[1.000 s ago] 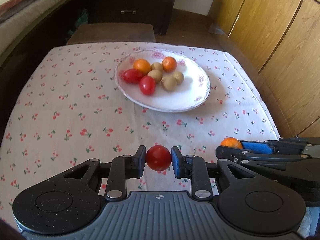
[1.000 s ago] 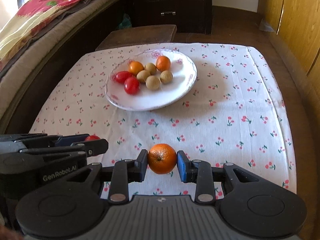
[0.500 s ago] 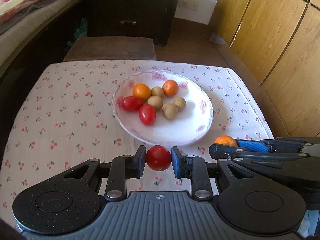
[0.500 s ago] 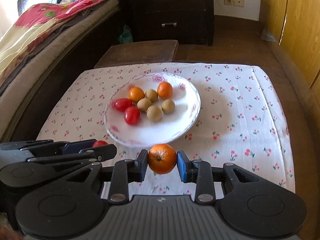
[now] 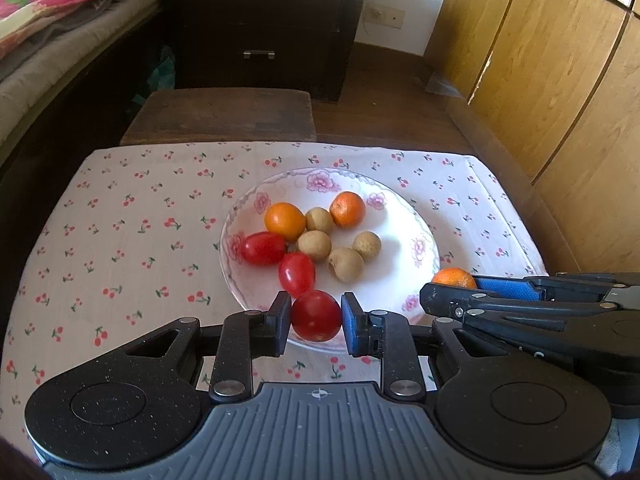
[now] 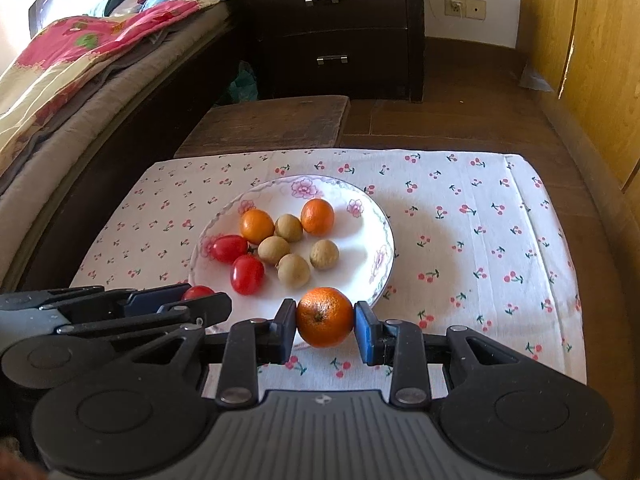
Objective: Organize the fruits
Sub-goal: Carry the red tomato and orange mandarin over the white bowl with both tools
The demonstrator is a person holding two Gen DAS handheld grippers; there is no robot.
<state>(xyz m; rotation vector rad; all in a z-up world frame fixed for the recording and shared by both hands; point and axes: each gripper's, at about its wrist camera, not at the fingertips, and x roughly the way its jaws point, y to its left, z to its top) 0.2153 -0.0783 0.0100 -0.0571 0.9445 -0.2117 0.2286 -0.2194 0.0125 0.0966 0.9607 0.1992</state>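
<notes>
The step in hand is the carry to the white floral-rimmed ceramic plate (image 5: 416,248), which sits on the cherry-print cloth covering the counter (image 5: 120,240). The left gripper (image 5: 316,316) fingers are closed narrow on a round red cherry tomato (image 5: 316,315), and the right gripper (image 6: 325,318) fingers on a small round orange citrus fruit (image 6: 325,317), both at the plate's near rim. The next move likely calls for placing each beside its like fruit, then releasing.

Fruit count: three glossy red cherry tomatoes, two on the plate (image 5: 262,248) (image 5: 296,274) and one off it (image 5: 316,315). Three small round oranges (image 5: 285,221) (image 5: 347,209) (image 6: 325,317). Four tan round longans (image 5: 319,220) (image 5: 315,245) (image 5: 346,265) (image 5: 366,246). One white floral-rimmed plate (image 5: 416,248). Two black grippers (image 5: 316,318) (image 6: 325,320).
</notes>
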